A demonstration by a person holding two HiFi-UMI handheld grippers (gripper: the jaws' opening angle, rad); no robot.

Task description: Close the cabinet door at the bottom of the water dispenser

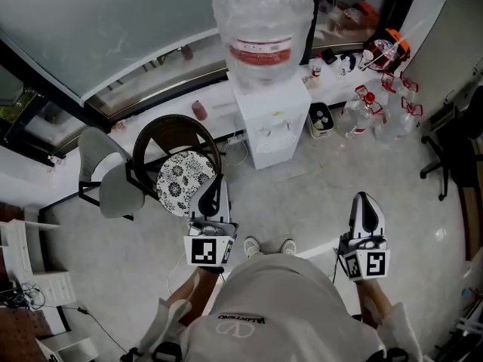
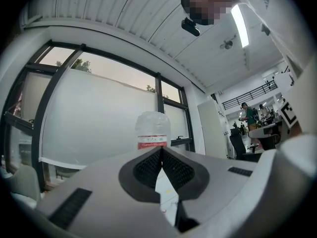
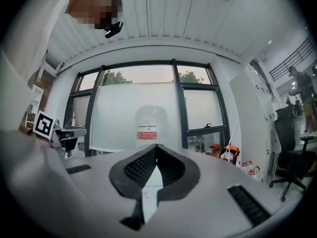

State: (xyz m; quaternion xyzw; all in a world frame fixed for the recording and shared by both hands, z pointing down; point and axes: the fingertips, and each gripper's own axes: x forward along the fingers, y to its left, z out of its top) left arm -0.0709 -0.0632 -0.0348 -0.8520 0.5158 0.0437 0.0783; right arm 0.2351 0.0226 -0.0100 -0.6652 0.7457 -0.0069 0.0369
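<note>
A white water dispenser [image 1: 269, 123] stands by the window wall with a big clear bottle [image 1: 261, 27] on top; its lower front looks flat and closed from above. I stand a step back from it. My left gripper [image 1: 211, 194] is shut and empty, held level toward the dispenser's left side. My right gripper [image 1: 367, 211] is shut and empty too, out to the right. In the left gripper view the bottle [image 2: 152, 130] rises just above the touching jaws, and in the right gripper view the bottle [image 3: 150, 125] stands the same way.
A brown round chair with a patterned cushion [image 1: 186, 178] sits left of the dispenser, a grey chair [image 1: 108, 173] further left. Empty water bottles [image 1: 377, 115] and a small appliance [image 1: 321, 119] lie to the right. A black office chair [image 1: 453, 142] is at the far right.
</note>
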